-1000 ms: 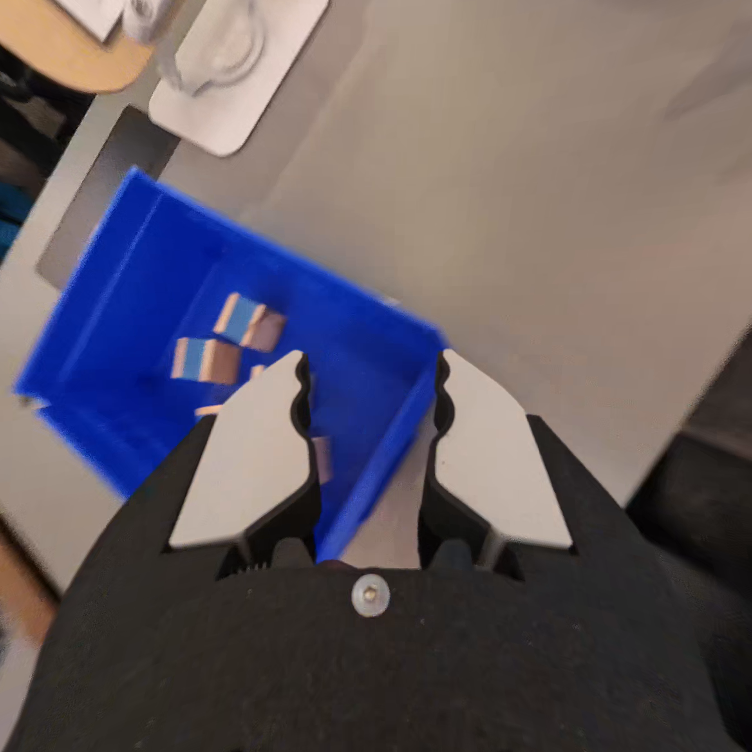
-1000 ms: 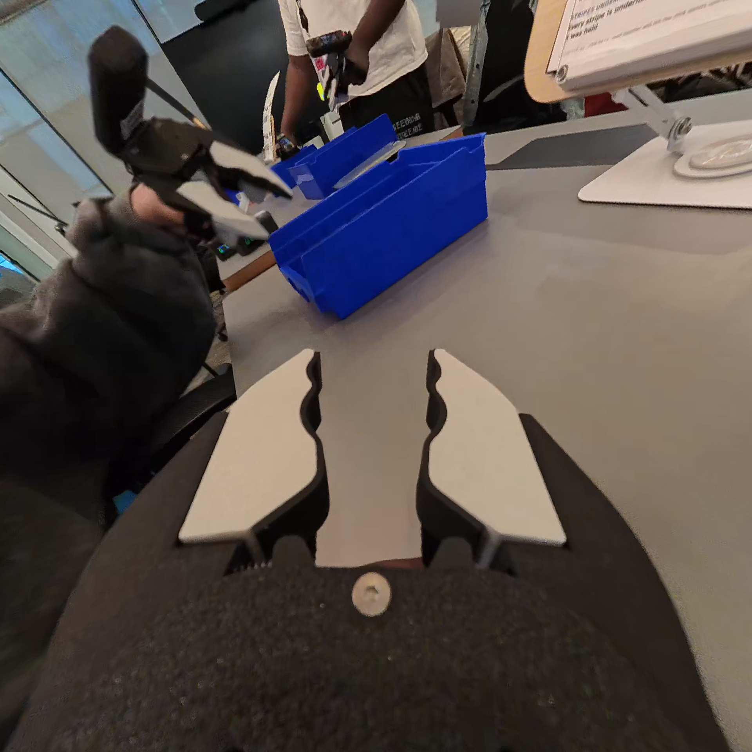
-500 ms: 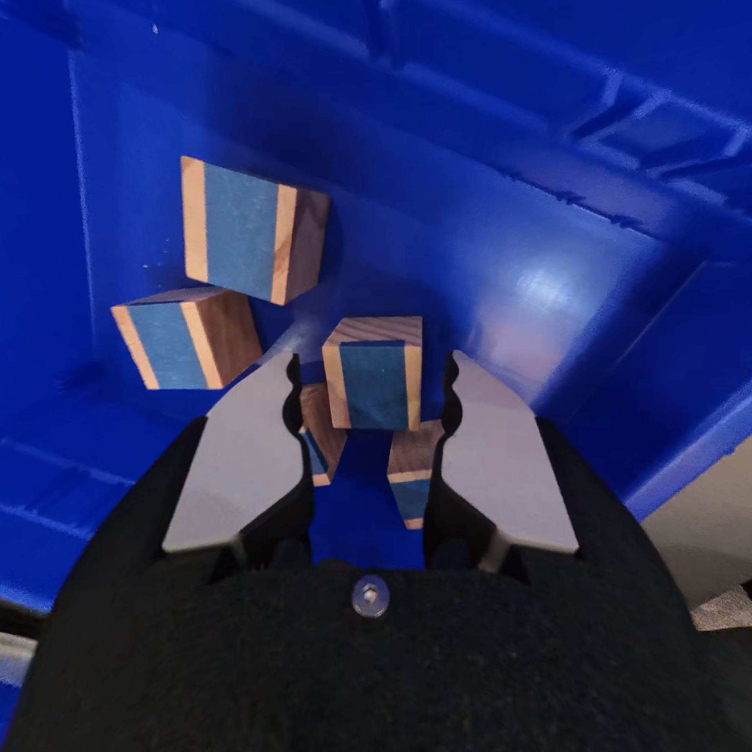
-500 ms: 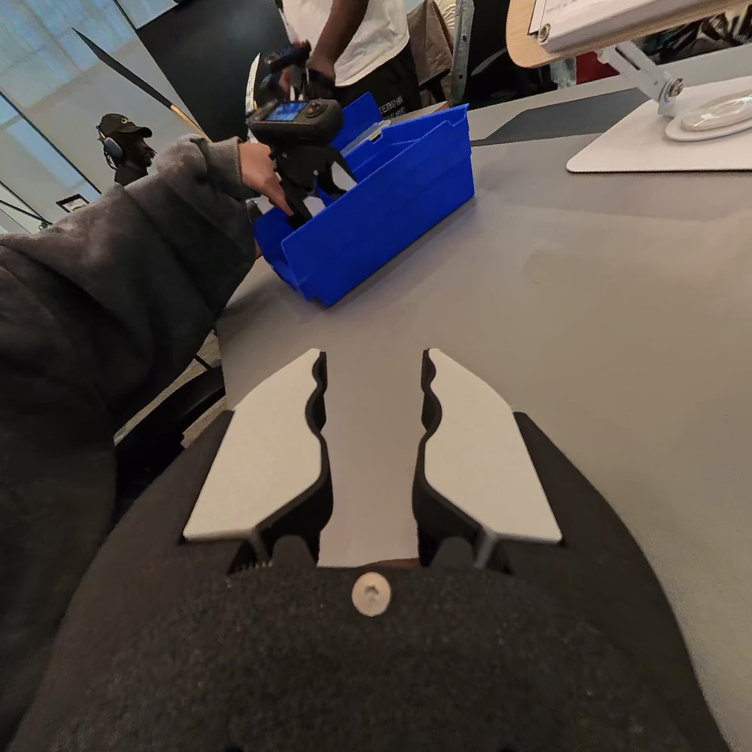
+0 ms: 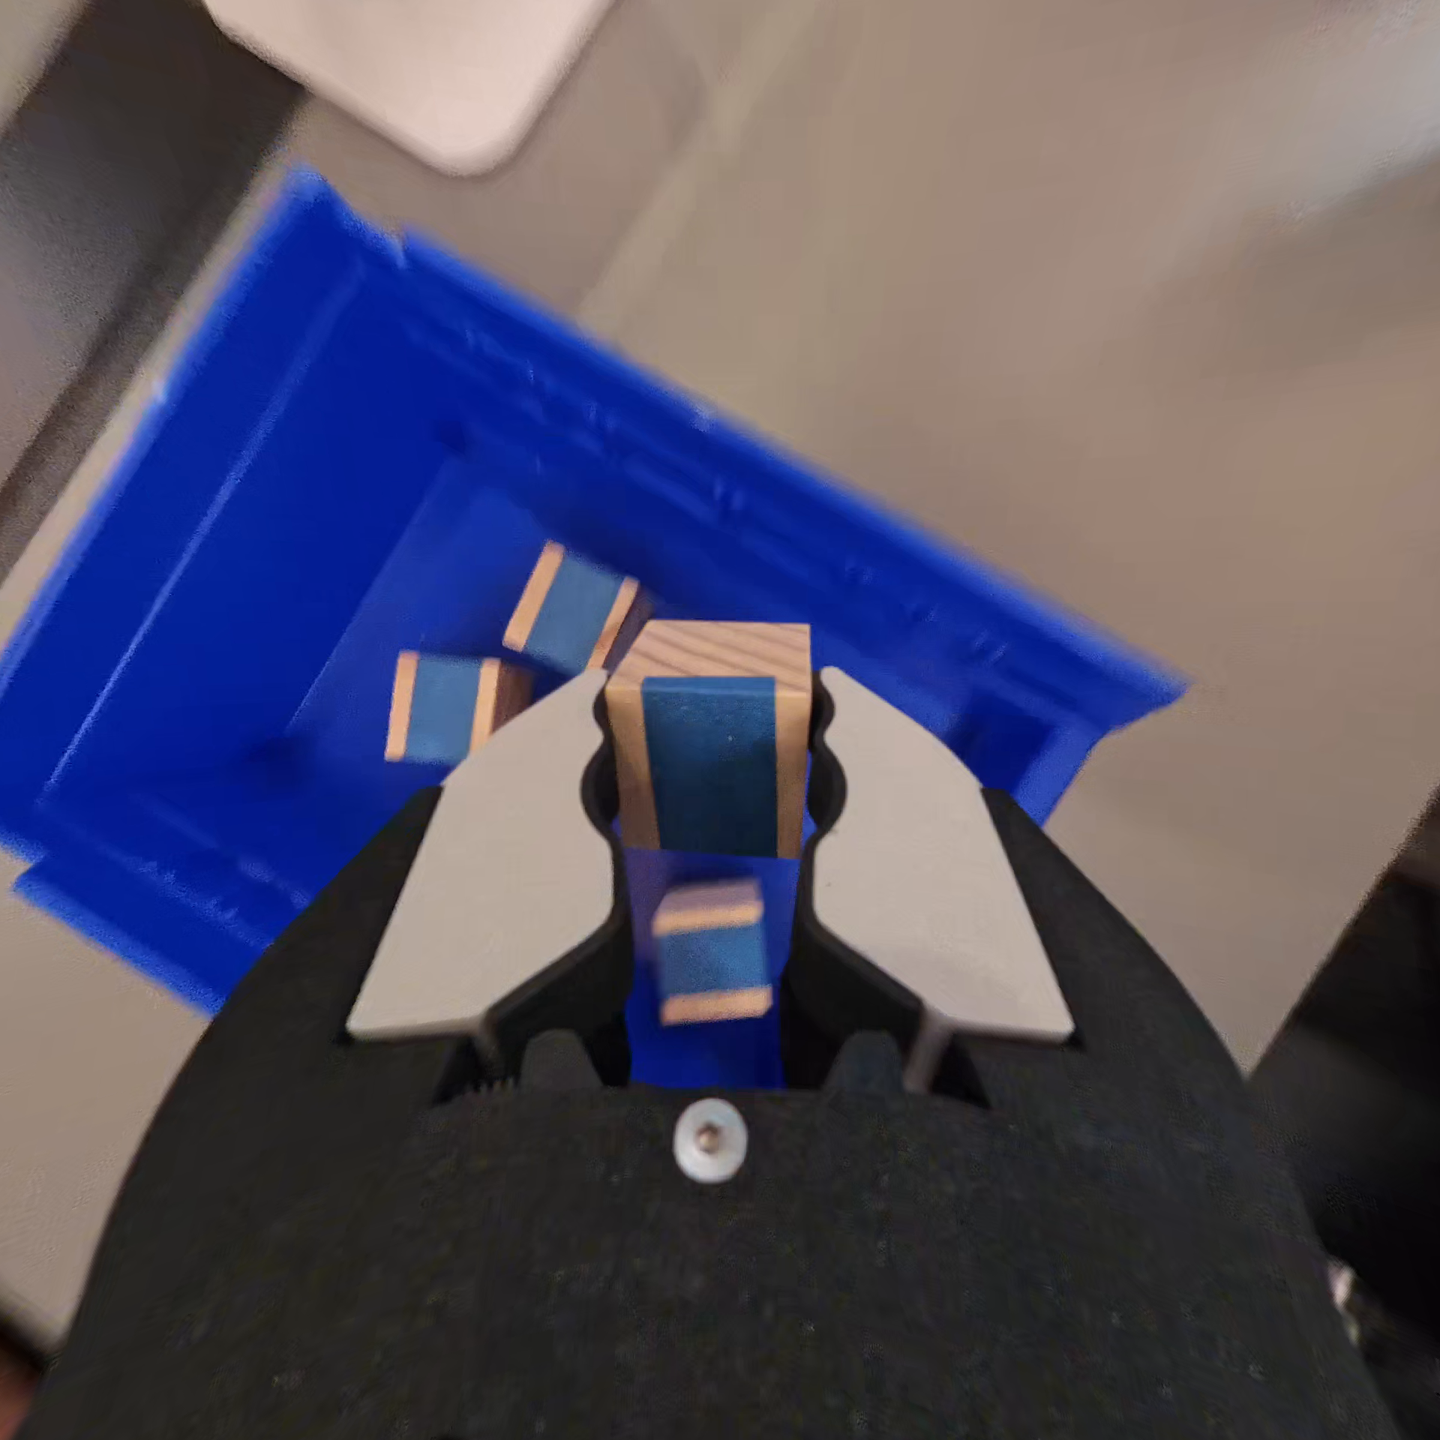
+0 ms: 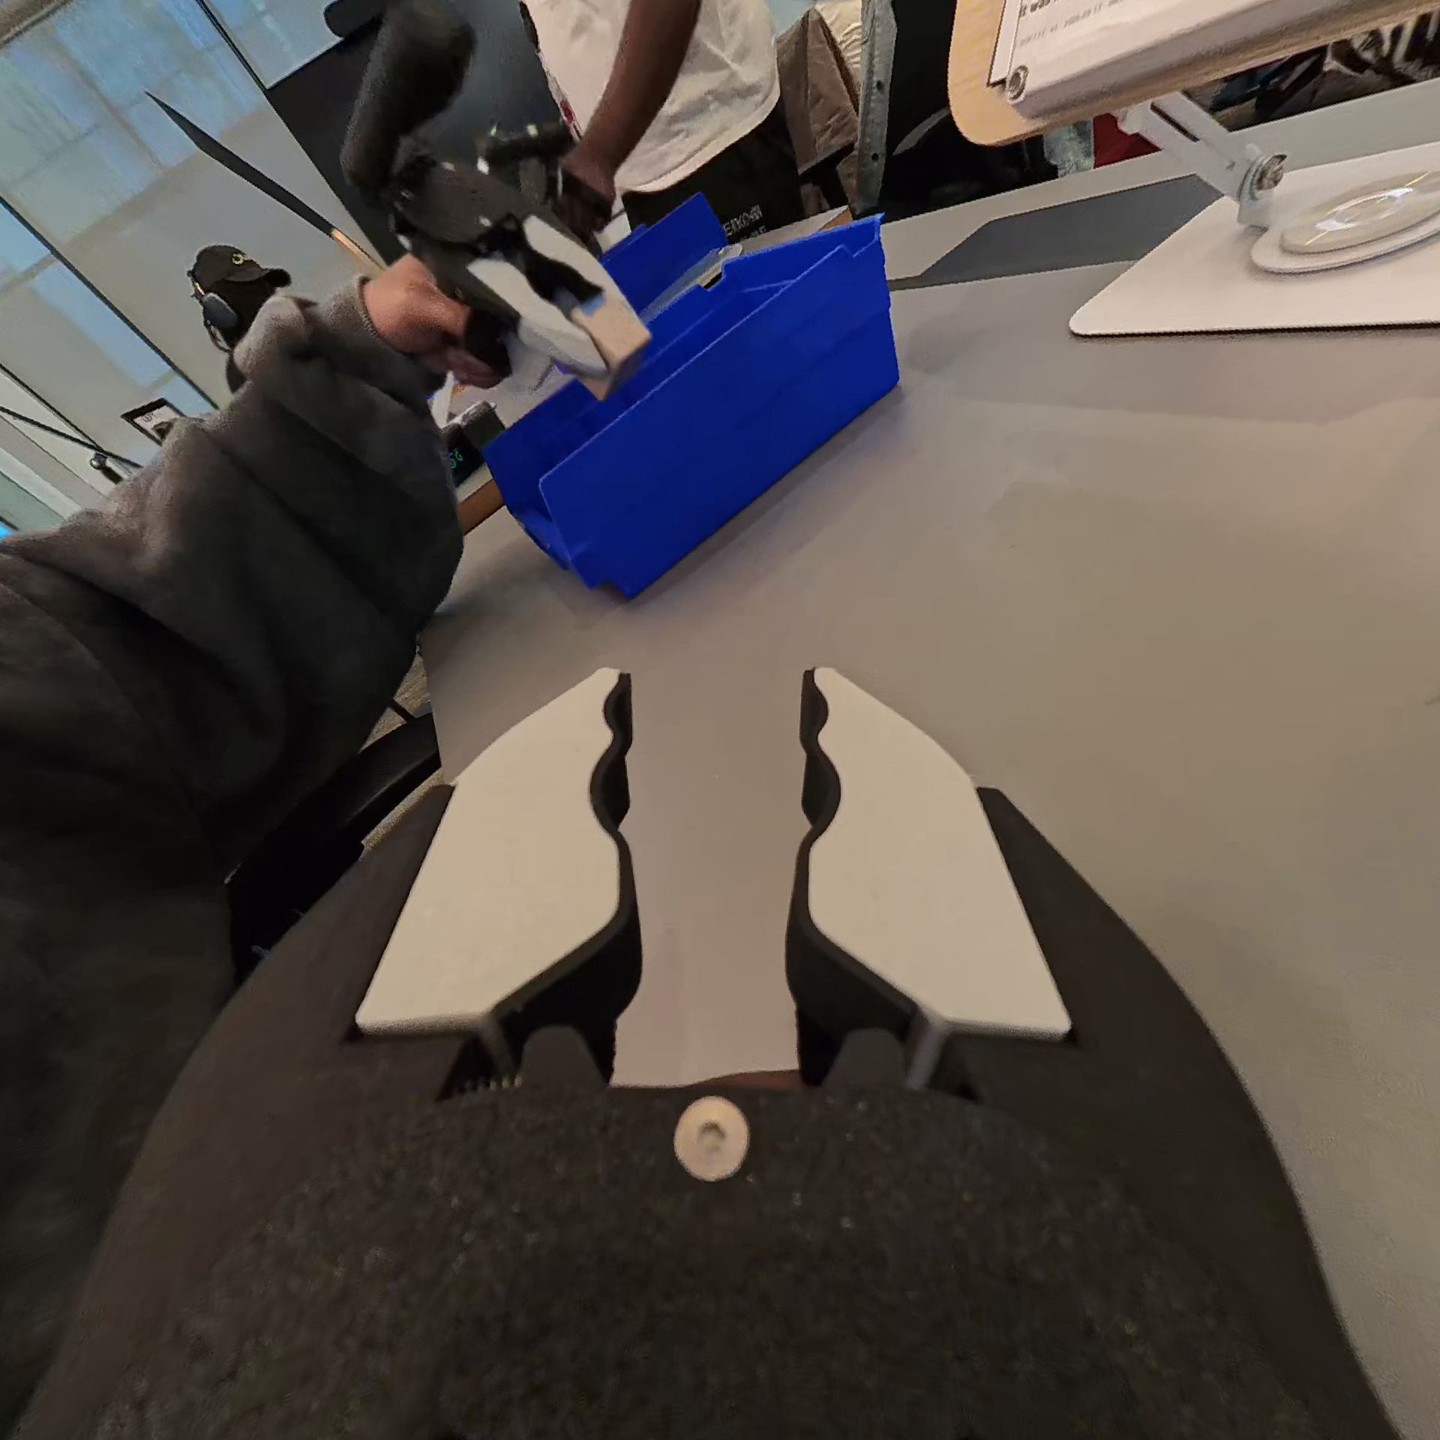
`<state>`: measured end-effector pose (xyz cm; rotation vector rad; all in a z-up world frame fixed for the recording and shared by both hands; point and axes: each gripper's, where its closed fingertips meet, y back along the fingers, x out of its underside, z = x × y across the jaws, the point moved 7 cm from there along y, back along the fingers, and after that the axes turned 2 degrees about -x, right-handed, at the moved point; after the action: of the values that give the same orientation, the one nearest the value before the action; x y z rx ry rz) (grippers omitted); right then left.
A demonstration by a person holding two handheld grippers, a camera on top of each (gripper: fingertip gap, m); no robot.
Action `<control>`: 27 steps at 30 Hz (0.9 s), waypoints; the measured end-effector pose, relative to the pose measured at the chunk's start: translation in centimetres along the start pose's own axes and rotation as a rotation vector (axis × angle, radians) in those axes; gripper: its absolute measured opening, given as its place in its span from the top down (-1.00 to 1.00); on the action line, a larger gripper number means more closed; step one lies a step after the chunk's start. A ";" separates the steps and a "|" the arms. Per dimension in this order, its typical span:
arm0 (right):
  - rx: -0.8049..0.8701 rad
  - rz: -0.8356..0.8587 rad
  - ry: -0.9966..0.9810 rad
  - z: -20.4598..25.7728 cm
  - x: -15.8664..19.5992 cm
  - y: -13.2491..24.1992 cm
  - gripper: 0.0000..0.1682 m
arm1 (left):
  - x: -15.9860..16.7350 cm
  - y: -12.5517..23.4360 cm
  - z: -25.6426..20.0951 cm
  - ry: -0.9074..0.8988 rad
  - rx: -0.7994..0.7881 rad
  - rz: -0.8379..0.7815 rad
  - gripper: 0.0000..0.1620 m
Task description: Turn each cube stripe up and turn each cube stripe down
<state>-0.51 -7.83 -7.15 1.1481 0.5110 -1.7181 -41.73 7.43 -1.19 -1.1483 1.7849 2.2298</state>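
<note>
My left gripper [image 5: 707, 693] is shut on a wooden cube [image 5: 709, 748] with a blue stripe facing the camera, and holds it above the blue bin [image 5: 234, 623]. Three more striped cubes lie in the bin: two at the back [image 5: 573, 608] [image 5: 440, 717], one below the held cube [image 5: 713, 958]. In the right wrist view the left gripper [image 6: 600, 335] hangs over the bin [image 6: 701, 436] with the cube [image 6: 619, 331] at its tips. My right gripper [image 6: 715, 686] is open and empty, low over the grey table [image 6: 1091, 623].
A white stand base [image 6: 1247, 280] with a wooden board [image 6: 1169, 62] on an arm stands at the back right; it also shows in the left wrist view [image 5: 405, 70]. A second blue bin [image 6: 662, 241] and people are behind. The table edge runs on the left.
My left gripper went down into the bin, shut on a cube and has lifted it out above the bin. My right gripper has stayed open over the table.
</note>
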 end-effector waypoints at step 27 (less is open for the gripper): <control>-0.330 -0.045 -0.093 1.0 -4.2 -7.7 0.26 | -12.8 -8.9 -19.8 0.364 0.677 -0.748 0.45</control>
<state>-7.39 -3.21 -4.29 0.8230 0.7360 -1.6423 -18.29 -1.79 -2.05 -1.7003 1.6004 0.9517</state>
